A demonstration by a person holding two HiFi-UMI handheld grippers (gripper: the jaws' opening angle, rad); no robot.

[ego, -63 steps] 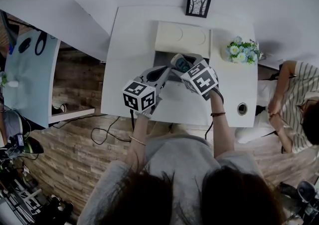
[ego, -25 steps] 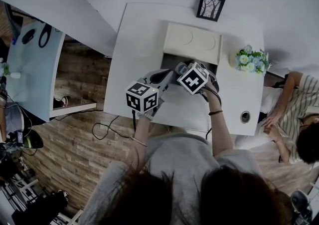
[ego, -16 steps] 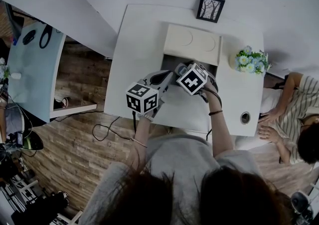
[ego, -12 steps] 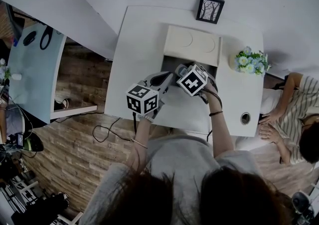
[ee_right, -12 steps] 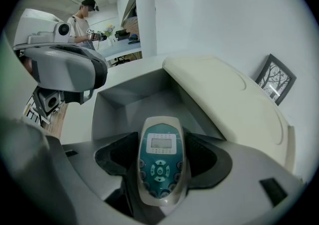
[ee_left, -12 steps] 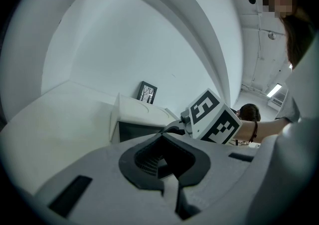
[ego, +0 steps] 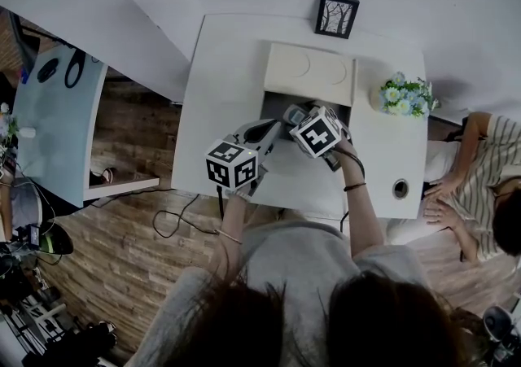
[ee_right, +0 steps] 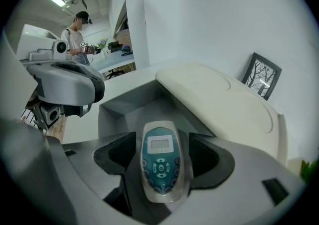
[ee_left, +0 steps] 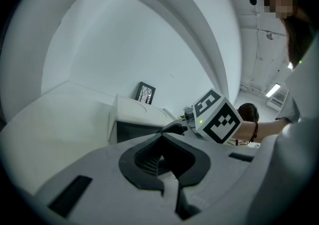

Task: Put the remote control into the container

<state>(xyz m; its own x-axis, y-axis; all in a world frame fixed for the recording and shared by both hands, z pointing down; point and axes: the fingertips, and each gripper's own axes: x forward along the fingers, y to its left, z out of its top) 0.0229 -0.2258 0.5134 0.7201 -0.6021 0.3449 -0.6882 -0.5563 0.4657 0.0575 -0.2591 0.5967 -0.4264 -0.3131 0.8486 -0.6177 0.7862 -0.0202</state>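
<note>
Slim white-and-teal plastic remote control (ee_right: pixel 160 144) loose between wide, just-opened jaws of right tool (ee_right: pixel 160 154), above grey open-lidded box container (ee_right: pixel 124 107); left tool (ee_left: pixel 162 158) closed, empty.

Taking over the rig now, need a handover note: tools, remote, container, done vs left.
Left tool: shut, empty, near the container.
Right tool: jaws have just been opening; the remote sits between them, pads apparently off it, over the open container, lid tipped back.
Done: remote brought to the opening, release under way.
Left: unclear whether it rests inside yet; confirm, then pull the right tool out.
</note>
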